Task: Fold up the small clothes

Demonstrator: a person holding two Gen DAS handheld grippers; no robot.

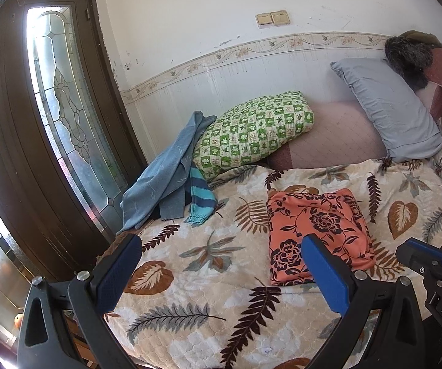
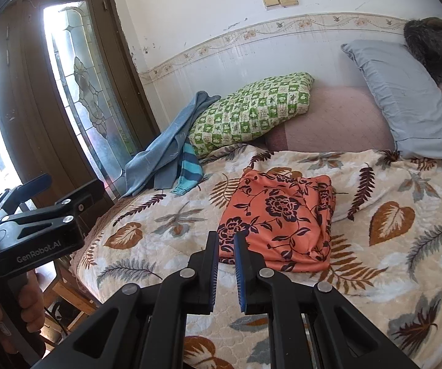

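The orange floral garment (image 2: 277,223) lay folded into a neat, thick rectangle on the leaf-patterned quilt (image 2: 386,246), a little right of the middle of the bed and toward its near edge. The left gripper (image 1: 221,264) hung above the quilt with its blue-padded fingers spread wide apart and nothing between them; its right finger stood in front of the garment's near edge, and I could not tell whether it touched the cloth. The right gripper (image 2: 225,246) hovered at the garment's near left corner, its two fingers drawn almost together with only a narrow slit between the pads, gripping nothing. Far to the left, by the dark wooden door (image 1: 21,153) with its leaded glass, a blue cardigan (image 1: 162,178) was slumped against a green checked pillow (image 1: 254,132), a striped teal sleeve (image 1: 201,200) trailing out from under it onto the quilt. A pale grey pillow (image 1: 386,107) leaned at the far right, with a dark furry thing (image 1: 408,58) above it
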